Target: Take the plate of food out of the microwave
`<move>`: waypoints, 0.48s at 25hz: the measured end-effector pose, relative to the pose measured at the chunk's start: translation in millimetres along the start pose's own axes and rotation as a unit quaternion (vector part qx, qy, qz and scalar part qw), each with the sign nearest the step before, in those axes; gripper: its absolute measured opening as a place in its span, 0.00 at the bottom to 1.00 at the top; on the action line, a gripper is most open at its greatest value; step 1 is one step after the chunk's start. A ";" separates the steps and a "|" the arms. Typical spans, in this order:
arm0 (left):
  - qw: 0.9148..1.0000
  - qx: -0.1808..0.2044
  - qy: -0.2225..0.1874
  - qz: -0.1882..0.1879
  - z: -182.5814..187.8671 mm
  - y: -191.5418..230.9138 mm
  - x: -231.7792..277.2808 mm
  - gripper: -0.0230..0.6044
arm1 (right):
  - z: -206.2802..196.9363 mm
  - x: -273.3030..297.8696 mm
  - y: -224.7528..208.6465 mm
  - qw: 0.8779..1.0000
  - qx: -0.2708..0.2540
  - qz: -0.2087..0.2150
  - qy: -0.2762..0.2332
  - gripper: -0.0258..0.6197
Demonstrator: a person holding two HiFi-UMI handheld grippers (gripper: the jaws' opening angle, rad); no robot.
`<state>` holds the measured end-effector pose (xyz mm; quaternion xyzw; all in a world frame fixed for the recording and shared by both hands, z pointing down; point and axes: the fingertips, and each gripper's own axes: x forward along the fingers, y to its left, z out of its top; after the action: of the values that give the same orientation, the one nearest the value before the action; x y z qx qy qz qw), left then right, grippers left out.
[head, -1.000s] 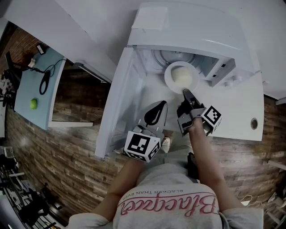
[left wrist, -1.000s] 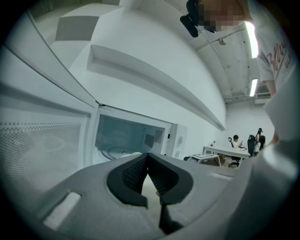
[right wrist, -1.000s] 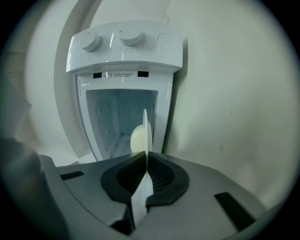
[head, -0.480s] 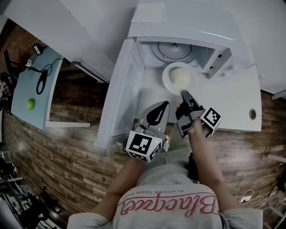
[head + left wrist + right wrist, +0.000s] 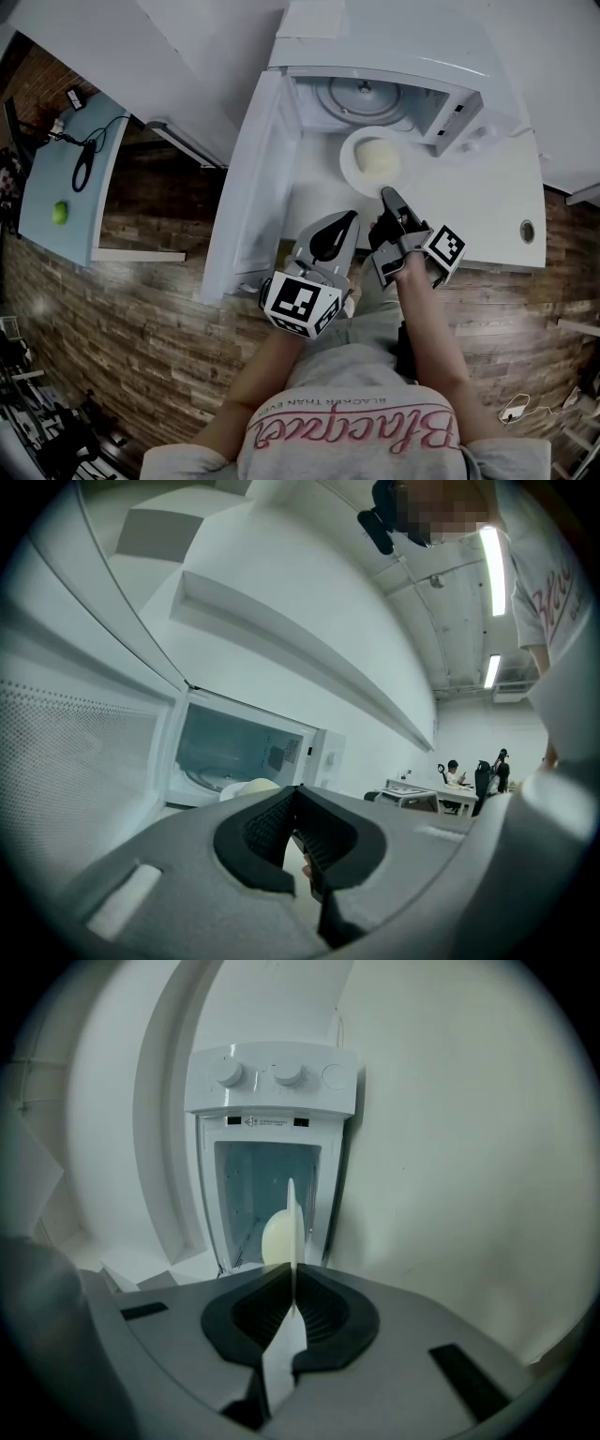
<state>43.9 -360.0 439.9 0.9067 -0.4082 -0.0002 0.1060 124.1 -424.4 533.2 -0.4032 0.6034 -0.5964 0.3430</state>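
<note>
**Plate just outside the microwave mouth, pinched by its rim**

The withdrawal step looks nearly done. The right hand-held gripper (image 5: 386, 195) is clamped narrowly on the near rim of the plate (image 5: 349, 165). In the right gripper view the plate shows edge-on between the ribbed black pads (image 5: 317, 1309). The plate sits in front of the microwave (image 5: 394, 56), over the white worktop (image 5: 487, 216); I cannot tell whether it touches it. The left hand-held gripper (image 5: 347, 221) hangs beside the right one, its jaws together on nothing.

The next move probably calls for keeping the plate level and setting it down on the worktop, well clear of the open door (image 5: 258, 187). A one-sided pinch on a thin rim leaves the far side unsupported, so the plate may tip.

The plate is round, thin, smooth and white, likely glazed and slippery. The food (image 5: 379, 157) is a pale, rounded mound that could slide. Inside the cavity lies a circular glass turntable (image 5: 361, 98). The door's inner face is finely perforated.
</note>
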 end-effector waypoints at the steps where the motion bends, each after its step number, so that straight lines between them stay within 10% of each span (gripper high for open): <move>1: 1.000 0.000 -0.001 -0.001 0.3 -1.4 -0.7 0.04 | -1.2 -1.1 0.7 1.000 -0.002 0.001 0.002 0.08; 12: 1.000 0.001 -0.013 -0.004 6.3 -14.8 2.4 0.04 | -0.8 -9.9 11.0 1.000 -0.011 0.010 0.015 0.08</move>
<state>55.8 -353.4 431.2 0.9083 -0.4061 -0.0117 0.0995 126.8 -415.6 521.6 -0.3924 0.6189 -0.5921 0.3354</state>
